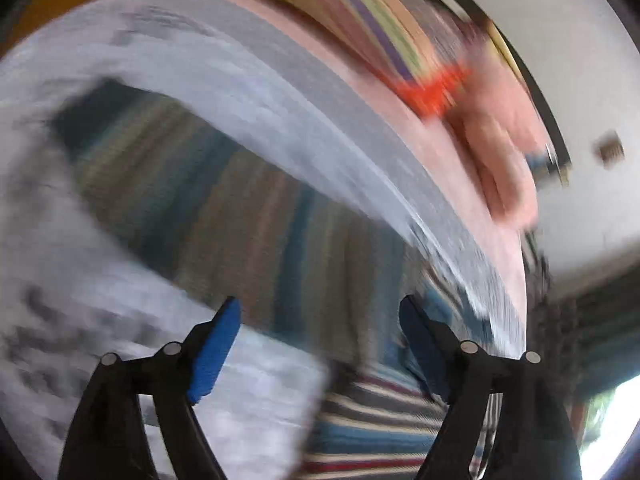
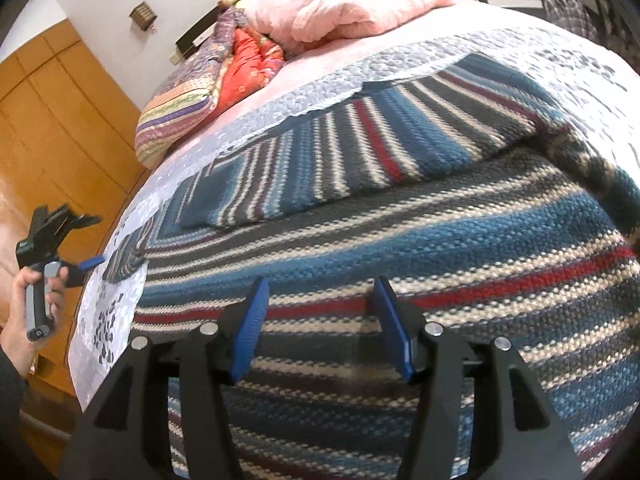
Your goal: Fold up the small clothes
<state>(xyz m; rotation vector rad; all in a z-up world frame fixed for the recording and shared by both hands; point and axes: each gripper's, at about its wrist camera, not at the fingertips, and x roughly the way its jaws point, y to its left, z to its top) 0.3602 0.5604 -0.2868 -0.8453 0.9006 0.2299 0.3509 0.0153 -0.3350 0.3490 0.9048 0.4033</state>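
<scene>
A knitted sweater (image 2: 400, 240) with blue, grey, cream and red stripes lies spread on the bed, one sleeve (image 2: 340, 160) folded across its body. My right gripper (image 2: 320, 284) hovers just over the sweater's lower part, open, with nothing between its blue pads (image 2: 252, 328). At the bed's left edge a hand (image 2: 28, 312) holds my left gripper (image 2: 94, 263), its blue tip beside the sweater's left corner (image 2: 124, 260). The left wrist view is smeared by motion; there the left gripper (image 1: 320, 320) stands open and empty above the striped sweater (image 1: 256, 216).
A grey-white quilt (image 2: 360, 72) covers the bed. At the bed's head lie a pink duvet (image 2: 352, 8), a red garment (image 2: 252, 64) and a striped folded quilt (image 2: 176, 108). Wooden wardrobe doors (image 2: 52, 120) stand to the left, past the bed edge.
</scene>
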